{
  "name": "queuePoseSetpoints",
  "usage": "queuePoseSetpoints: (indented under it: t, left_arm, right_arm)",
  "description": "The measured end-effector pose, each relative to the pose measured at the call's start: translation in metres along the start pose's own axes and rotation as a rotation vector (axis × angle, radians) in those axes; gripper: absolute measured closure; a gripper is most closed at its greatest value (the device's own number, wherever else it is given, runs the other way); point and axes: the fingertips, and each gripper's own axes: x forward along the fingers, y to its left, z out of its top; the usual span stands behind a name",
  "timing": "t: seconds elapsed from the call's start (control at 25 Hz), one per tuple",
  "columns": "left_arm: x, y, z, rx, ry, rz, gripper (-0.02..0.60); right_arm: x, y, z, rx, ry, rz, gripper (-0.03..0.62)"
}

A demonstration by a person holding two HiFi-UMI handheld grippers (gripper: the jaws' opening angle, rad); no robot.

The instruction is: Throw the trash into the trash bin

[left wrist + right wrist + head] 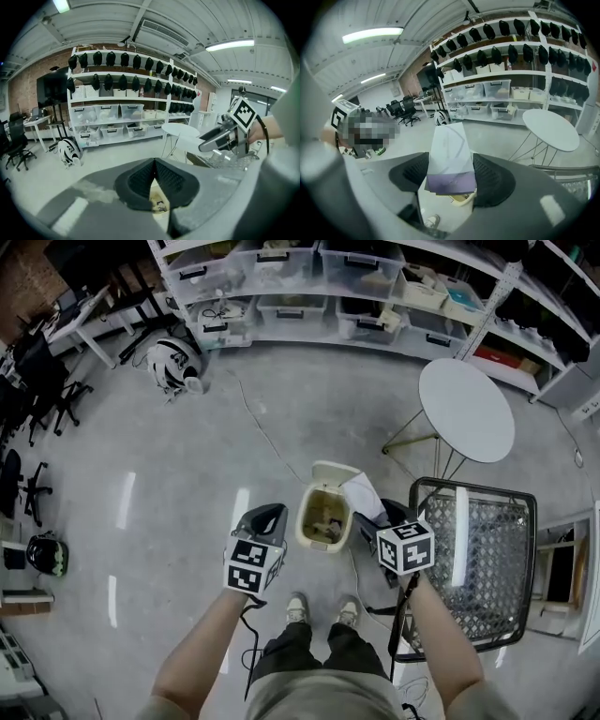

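**Carton held over the open trash bin**

On the grey floor (187, 474), just ahead of two pale shoes (298, 607): a cream trash bin (303, 521). Lid (333, 470) flipped open toward the bin's far side, scraps lying inside.

Clamped in the right hand-held gripper (451, 174): a white carton (450, 145) with a purple band at its near end. Jaws spread wide, pads pressing on the carton's two side edges. Carton standing up along the jaws and hanging above the bin's right rim. Bin's mouth visible directly beneath it in the right gripper view.

Just left of the bin, level with its rim in the head view: the left hand-held gripper (262, 519). Jaws closed tip to tip, nothing caught between them, nose tilted down. Through the narrow gap below the tips, a sliver of the bin's contents.

Just right of the bin: a black wire-mesh chair (487, 559). Beyond the bin and to its right: a round white table (466, 409) on thin legs. Well beyond the bin: white shelving (309, 287) loaded with clear storage boxes, and rows of dark rounded items on the upper shelves in both gripper views. Far beyond the bin to the left: a white rounded object (173, 364) on the floor, too small to identify.
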Motion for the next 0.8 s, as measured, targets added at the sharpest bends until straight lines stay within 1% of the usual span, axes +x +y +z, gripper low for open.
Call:
queuePoseSetpoints:
  t: [0.12,0.36,0.52,0.8]
  left_arm:
    - [0.017,0.009,-0.014,-0.014,0.020,-0.002,0.580]
    - [0.056,0.016,-0.048,-0.047,0.088,-0.036,0.578]
    - [0.082,0.018,-0.076,-0.070,0.136,-0.057,0.578]
    - [0.110,0.023,-0.120,-0.096,0.201,-0.072,0.578]
  right_arm:
    - [0.028,-0.009,-0.018,0.014,0.055,-0.006,0.293]
    - [0.079,-0.028,-0.057,0.052,0.165,-0.020,0.292]
    - [0.110,-0.035,-0.081,0.064,0.215,-0.018,0.292]
    - [0.160,-0.048,-0.128,0.166,0.283,-0.025,0.292]
